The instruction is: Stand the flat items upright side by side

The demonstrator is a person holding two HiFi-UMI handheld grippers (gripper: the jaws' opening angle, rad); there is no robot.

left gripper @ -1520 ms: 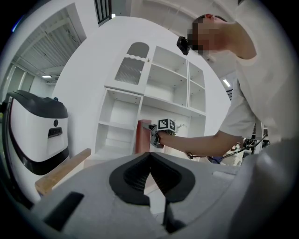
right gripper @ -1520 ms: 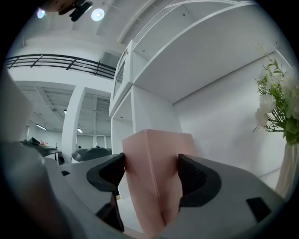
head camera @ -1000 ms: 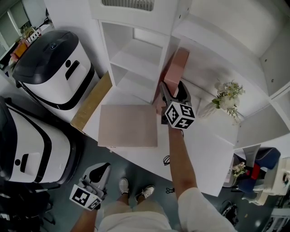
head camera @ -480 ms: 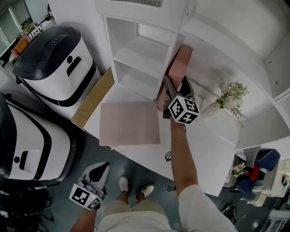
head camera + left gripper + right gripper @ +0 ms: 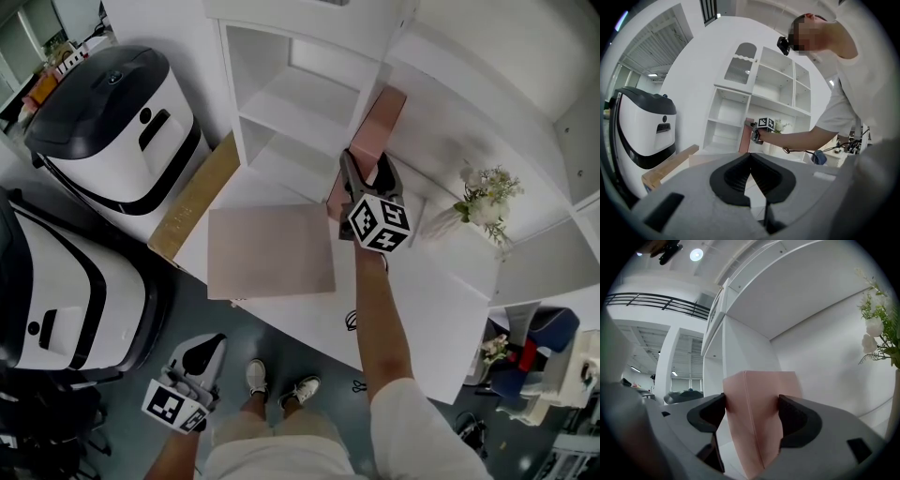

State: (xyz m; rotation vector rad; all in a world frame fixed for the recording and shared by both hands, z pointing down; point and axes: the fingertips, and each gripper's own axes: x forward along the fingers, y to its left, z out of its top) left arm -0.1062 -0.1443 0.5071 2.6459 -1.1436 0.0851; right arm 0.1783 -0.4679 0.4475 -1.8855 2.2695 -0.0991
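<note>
A pink flat item stands upright on the white table, leaning by the shelf divider. My right gripper is shut on its near edge; in the right gripper view both pads press the pink item between the right gripper jaws. A second pink flat item lies flat on the table to the left. A wooden flat item lies along the table's left edge. My left gripper hangs low beside the person's legs, away from the table; in its own view the left gripper is shut and empty.
A white shelf unit with open compartments stands at the back of the table. A vase of flowers sits right of my right gripper. Two large white-and-black machines stand on the floor to the left.
The whole view has drifted slightly. My right gripper keeps its hold on the upright pink item by the divider. The left gripper has stayed put.
</note>
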